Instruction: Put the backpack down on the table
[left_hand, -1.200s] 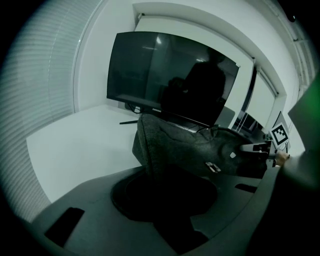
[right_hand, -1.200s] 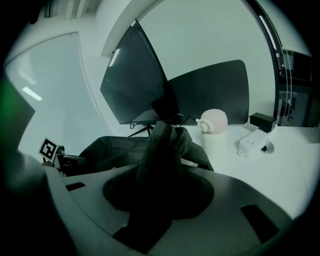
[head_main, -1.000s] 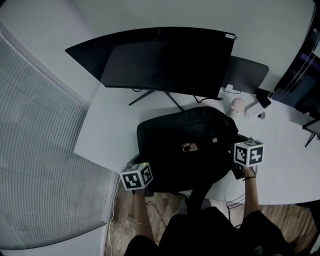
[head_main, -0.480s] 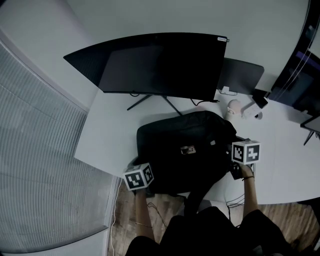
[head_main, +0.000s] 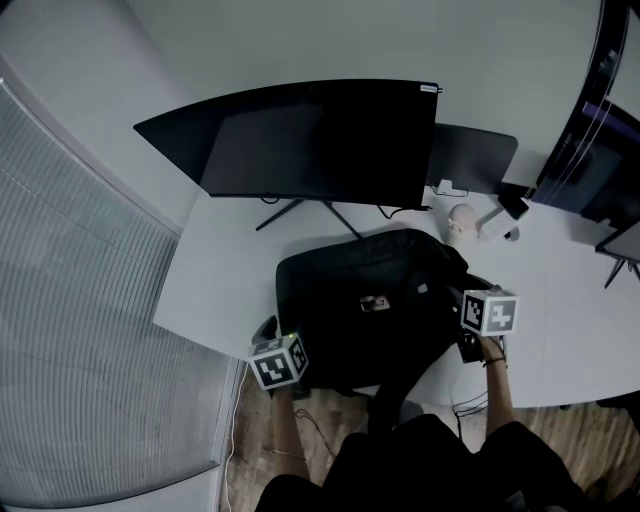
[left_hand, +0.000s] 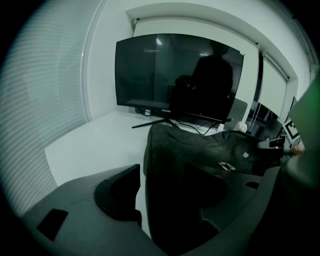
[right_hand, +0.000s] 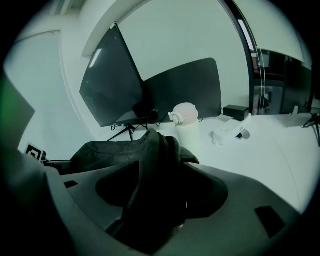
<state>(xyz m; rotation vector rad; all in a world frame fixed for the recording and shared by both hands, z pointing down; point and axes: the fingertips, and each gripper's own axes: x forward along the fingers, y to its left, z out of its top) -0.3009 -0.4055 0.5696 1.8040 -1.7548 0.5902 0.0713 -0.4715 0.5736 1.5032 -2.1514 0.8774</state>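
The black backpack (head_main: 370, 300) lies flat on the white table (head_main: 215, 270) in front of the monitor, with one strap (head_main: 393, 388) hanging over the near edge. My left gripper (head_main: 272, 335) is at its near-left corner. Its jaws are opening, and the backpack's corner (left_hand: 170, 165) stands between them with a strip of table showing beside the left pad. My right gripper (head_main: 465, 297) is at the backpack's right side. Its jaws are opening too, and a fold of dark fabric (right_hand: 150, 160) rises loosely between them.
A large curved monitor (head_main: 310, 140) stands behind the backpack, and a smaller dark screen (head_main: 470, 155) to its right. A white bottle (right_hand: 186, 125) and a small white device (right_hand: 227, 132) sit just beyond the backpack's right end. Window blinds fill the left.
The backpack stays where it lay on the table. Both marker cubes have drawn slightly back from it, the right one also a little to the left.
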